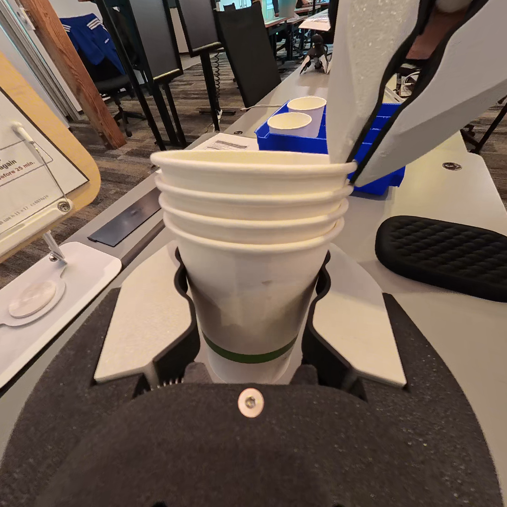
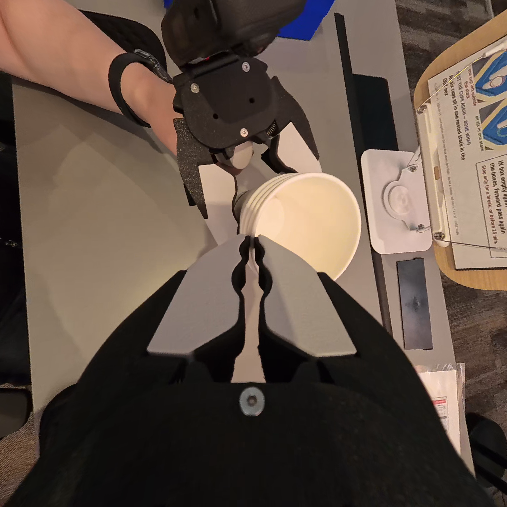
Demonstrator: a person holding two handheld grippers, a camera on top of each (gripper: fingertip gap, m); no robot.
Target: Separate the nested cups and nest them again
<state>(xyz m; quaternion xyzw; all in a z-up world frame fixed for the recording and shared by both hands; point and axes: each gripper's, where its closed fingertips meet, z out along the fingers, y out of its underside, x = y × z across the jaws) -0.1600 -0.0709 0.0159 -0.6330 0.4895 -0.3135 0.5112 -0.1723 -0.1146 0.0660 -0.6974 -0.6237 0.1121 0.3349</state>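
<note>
1. Four nested white paper cups (image 1: 248, 219), the outermost marked with a green band near its base, are held as one stack above the grey tabletop (image 1: 439, 343); four rolled rims are seen one above another.
2. The left gripper (image 1: 251, 277), with grey fingers edged in black, is closed around the wall of the outermost cup below the lowest rim, one finger on each side.
3. The right gripper (image 2: 251, 242) is shown from above; its jaws are pressed nearly together and pinch the rim of the topmost cup (image 2: 301, 219), one finger inside the mouth and one outside.
4. In the left wrist view the same pinch is seen at the right edge of the top rim, where the right gripper's tips (image 1: 352, 171) meet the stack.
5. Two further white paper cups (image 1: 297, 116) are seen standing side by side, upright, in a blue plastic bin (image 1: 290, 140) behind the stack.
6. A black textured wrist rest (image 1: 441, 255) lies on the tabletop to the right of the stack.
7. A white stand holding a printed instruction sheet (image 2: 466, 153) is placed beside the table edge.
8. A person's forearm with a black wrist strap (image 2: 123, 90) is seen behind the left gripper in the right wrist view.
</note>
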